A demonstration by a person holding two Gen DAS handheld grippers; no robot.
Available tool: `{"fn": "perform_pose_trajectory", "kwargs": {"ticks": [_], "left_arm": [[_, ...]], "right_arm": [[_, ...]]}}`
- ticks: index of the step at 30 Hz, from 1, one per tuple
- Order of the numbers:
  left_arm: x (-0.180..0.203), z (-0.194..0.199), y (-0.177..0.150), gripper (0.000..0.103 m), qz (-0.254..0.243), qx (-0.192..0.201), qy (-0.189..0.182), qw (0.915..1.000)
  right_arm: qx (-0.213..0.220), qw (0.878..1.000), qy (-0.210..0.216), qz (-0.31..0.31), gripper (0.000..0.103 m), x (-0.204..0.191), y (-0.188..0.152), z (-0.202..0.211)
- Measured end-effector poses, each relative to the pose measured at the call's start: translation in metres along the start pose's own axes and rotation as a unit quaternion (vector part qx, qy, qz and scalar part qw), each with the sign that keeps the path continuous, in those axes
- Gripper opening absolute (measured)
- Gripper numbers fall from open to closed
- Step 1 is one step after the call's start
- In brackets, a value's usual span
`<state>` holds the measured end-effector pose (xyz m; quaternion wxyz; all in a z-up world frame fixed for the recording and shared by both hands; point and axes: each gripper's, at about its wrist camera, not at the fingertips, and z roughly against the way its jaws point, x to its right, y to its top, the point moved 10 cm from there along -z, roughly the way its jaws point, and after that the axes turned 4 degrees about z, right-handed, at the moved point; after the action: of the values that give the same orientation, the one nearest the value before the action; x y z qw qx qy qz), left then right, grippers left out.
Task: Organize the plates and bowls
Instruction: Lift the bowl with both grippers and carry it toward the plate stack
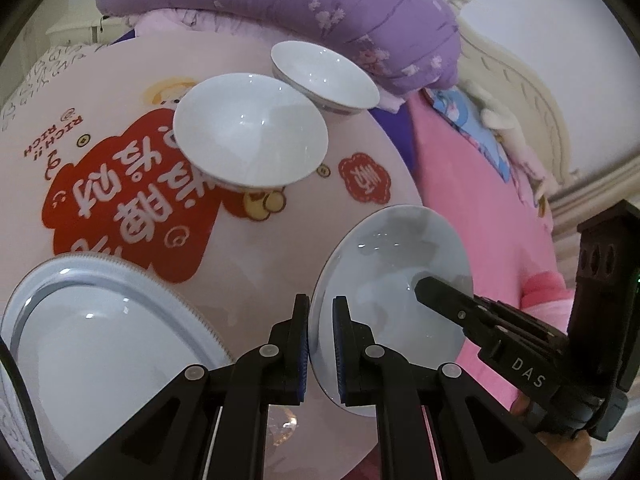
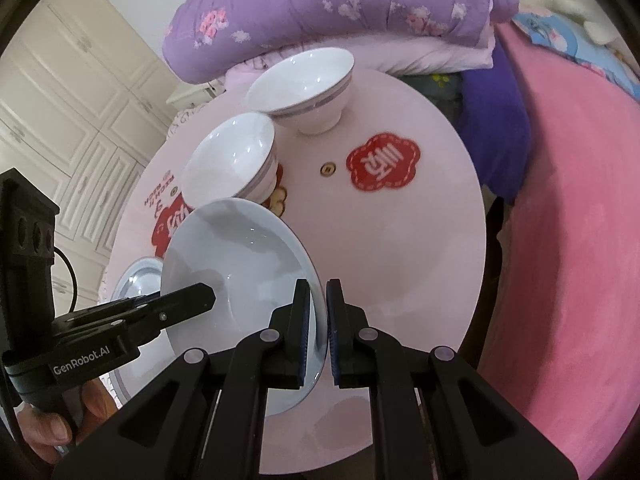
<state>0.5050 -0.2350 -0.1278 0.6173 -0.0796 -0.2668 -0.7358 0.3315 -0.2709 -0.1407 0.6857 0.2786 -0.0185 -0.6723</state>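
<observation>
A plain pale blue plate point(image 1: 400, 248) point(image 2: 240, 248) hangs tilted above the round pink table point(image 1: 120, 80) point(image 2: 400, 240). My left gripper point(image 1: 321, 308) is shut on its left rim. My right gripper point(image 2: 318, 292) is shut on the opposite rim. Each gripper also shows in the other's view, the right gripper point(image 1: 430, 290) and the left gripper point(image 2: 204, 294). A second plate with a ribbed rim point(image 1: 80, 340) point(image 2: 136, 280) lies on the table at the left. Two white bowls stand upright farther back, a nearer bowl point(image 1: 248, 140) point(image 2: 232, 160) and a farther bowl point(image 1: 324, 76) point(image 2: 304, 80).
A folded purple floral quilt point(image 1: 320, 0) point(image 2: 340, 4) is piled behind the table. Pink bedding point(image 1: 480, 220) point(image 2: 560, 200) lies to the right. White wardrobe doors point(image 2: 60, 100) stand at the left. A person's hand point(image 2: 52, 432) holds the left gripper.
</observation>
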Motion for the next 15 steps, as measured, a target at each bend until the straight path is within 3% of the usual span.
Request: {"fn": "perform_pose_trajectory", "kwargs": {"ticks": [15], "left_arm": [[-0.001,0.004,-0.03,0.006,-0.014,-0.025,0.007,0.9996]], "right_arm": [[-0.017,1.0,-0.011,-0.012,0.008,-0.005,-0.031,-0.004]]}}
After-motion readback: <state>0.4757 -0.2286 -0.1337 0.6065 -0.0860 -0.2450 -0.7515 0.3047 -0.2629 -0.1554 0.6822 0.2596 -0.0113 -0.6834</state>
